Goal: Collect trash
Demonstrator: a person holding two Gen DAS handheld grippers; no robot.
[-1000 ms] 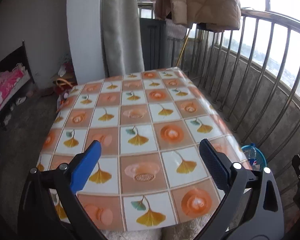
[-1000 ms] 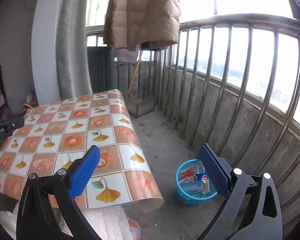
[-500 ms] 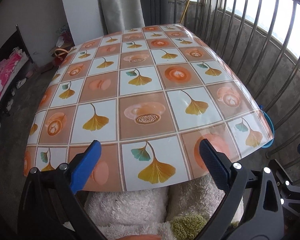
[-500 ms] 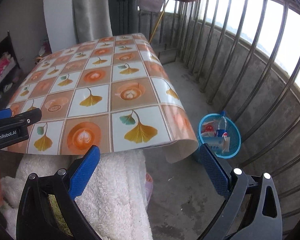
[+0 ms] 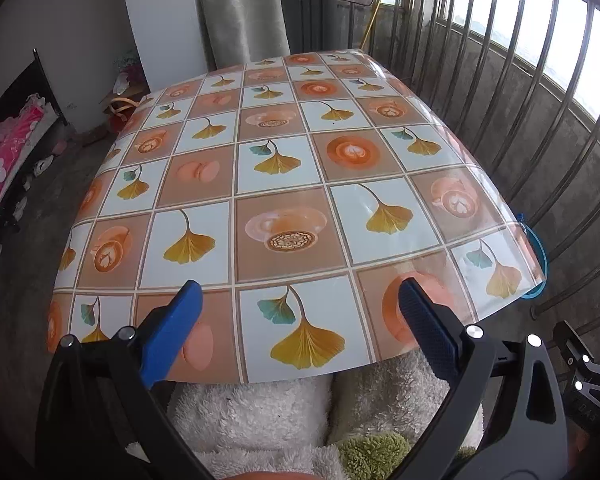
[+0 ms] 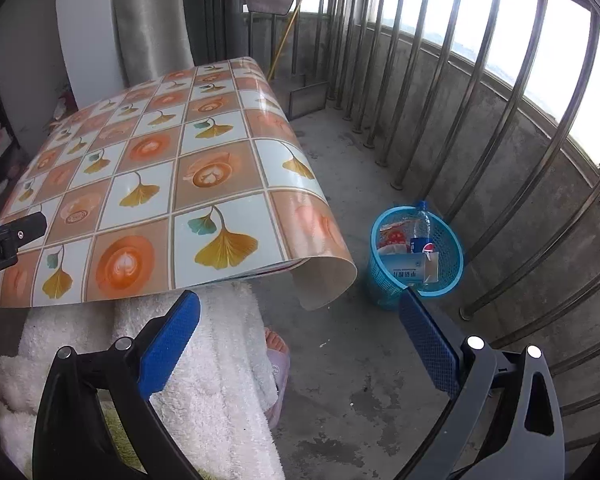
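A: Nearest the cameras, how do the two tools stand?

B: The left hand-held gripper (image 5: 298, 312) has its blue pads spread wide with nothing between them, poised over the near edge of the worktop (image 5: 284, 184). The right hand-held gripper (image 6: 300, 320) is likewise spread apart and empty, above the concrete floor (image 6: 340, 360) beside the worktop.

A: And just beyond them?

B: A person's lap in a fluffy white robe (image 6: 204, 360) sits under the worktop's near edge, with a foot in a slipper (image 6: 278, 354) on the floor. The worktop carries a glossy cloth of orange and pale squares with ginkgo leaves; its near right corner curls downward.

A: Where is the trash?

B: In a blue plastic basket (image 6: 448, 248) on the floor, to the right of the worktop and near the railing (image 6: 500, 120). Inside stand a clear bottle with a blue cap (image 6: 420, 228), a red-and-white wrapper (image 6: 392, 236) and a pale blue pack (image 6: 404, 272).

A: Farther back?

B: A grey curtain (image 5: 240, 12) hangs past the worktop's far end.
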